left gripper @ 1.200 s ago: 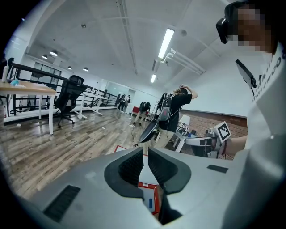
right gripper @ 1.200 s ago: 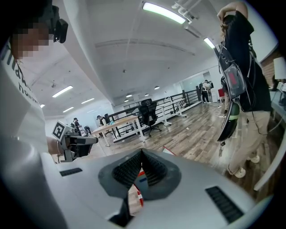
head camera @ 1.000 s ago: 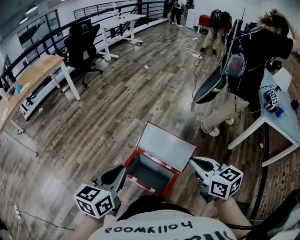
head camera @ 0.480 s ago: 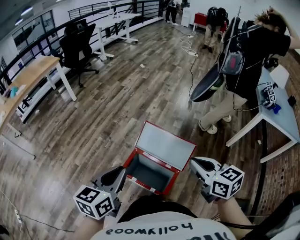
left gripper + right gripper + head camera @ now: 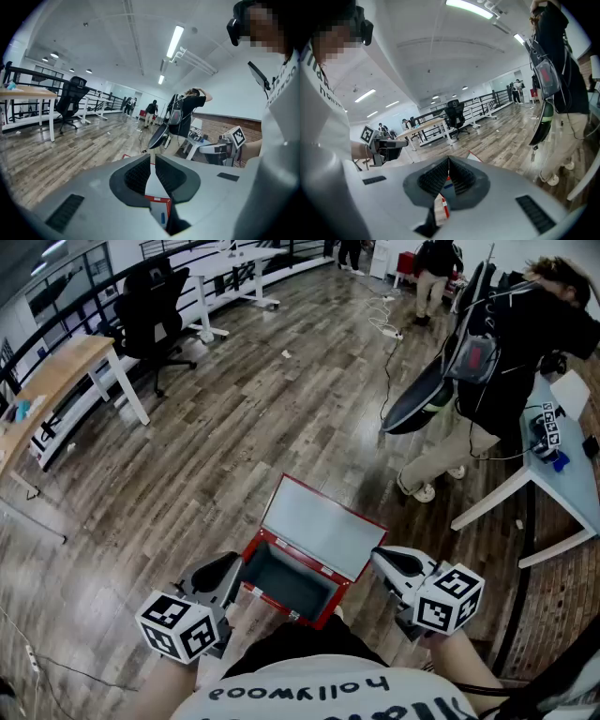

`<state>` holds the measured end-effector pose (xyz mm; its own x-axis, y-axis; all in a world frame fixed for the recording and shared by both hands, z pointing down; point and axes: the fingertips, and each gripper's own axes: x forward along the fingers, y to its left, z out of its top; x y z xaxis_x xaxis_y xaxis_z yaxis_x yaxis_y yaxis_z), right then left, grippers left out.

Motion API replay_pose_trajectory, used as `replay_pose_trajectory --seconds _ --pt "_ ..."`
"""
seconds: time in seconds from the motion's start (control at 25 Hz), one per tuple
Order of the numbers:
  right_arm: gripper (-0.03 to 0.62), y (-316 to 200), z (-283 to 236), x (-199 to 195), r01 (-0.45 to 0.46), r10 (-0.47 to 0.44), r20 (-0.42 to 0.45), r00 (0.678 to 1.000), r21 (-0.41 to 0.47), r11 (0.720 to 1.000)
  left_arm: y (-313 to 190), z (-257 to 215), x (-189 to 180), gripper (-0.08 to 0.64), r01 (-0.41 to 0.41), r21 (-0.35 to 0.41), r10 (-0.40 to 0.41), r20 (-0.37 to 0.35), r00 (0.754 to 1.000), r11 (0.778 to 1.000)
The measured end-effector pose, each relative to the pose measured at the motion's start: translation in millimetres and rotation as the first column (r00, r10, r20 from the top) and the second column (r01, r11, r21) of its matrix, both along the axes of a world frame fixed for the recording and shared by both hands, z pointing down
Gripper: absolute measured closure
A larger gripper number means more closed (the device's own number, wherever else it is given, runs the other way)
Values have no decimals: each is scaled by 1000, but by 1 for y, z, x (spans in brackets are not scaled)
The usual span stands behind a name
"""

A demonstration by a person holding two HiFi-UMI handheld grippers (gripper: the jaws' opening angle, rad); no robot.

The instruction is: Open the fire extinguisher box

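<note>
The red fire extinguisher box (image 5: 323, 607) lies on the wood floor just in front of me. Its lid (image 5: 319, 526) stands open, showing a pale grey inner face above the dark, hollow inside. My left gripper (image 5: 236, 565) hovers at the box's left side, jaws shut and empty. At the box's right side my right gripper (image 5: 377, 556) is also shut with nothing in it. In the left gripper view the jaws (image 5: 153, 157) meet at their tips and the box (image 5: 158, 200) shows below them. The right gripper view shows its jaws (image 5: 449, 162) closed over the box (image 5: 442, 206).
A person (image 5: 497, 352) stands at the right beside a white table (image 5: 562, 488). Cables (image 5: 389, 334) trail across the floor behind the box. A black office chair (image 5: 155, 306) and a wooden desk (image 5: 56, 381) stand far left, with a railing beyond them.
Both grippers have shifted a little, staying on either side of the box. The head view has tilted slightly. The lid stays open and both pairs of jaws stay shut.
</note>
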<state>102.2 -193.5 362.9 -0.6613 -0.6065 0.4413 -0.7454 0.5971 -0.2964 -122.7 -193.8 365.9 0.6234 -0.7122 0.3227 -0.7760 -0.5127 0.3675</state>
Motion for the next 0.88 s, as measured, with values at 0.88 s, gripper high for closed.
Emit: replay_pose_trajectory --seconds 0.88 --pt "581 -40 -4 -11 49 -49 -3 999 28 998 -32 -9 6 523 5 3 -4 -2 1000 1000"
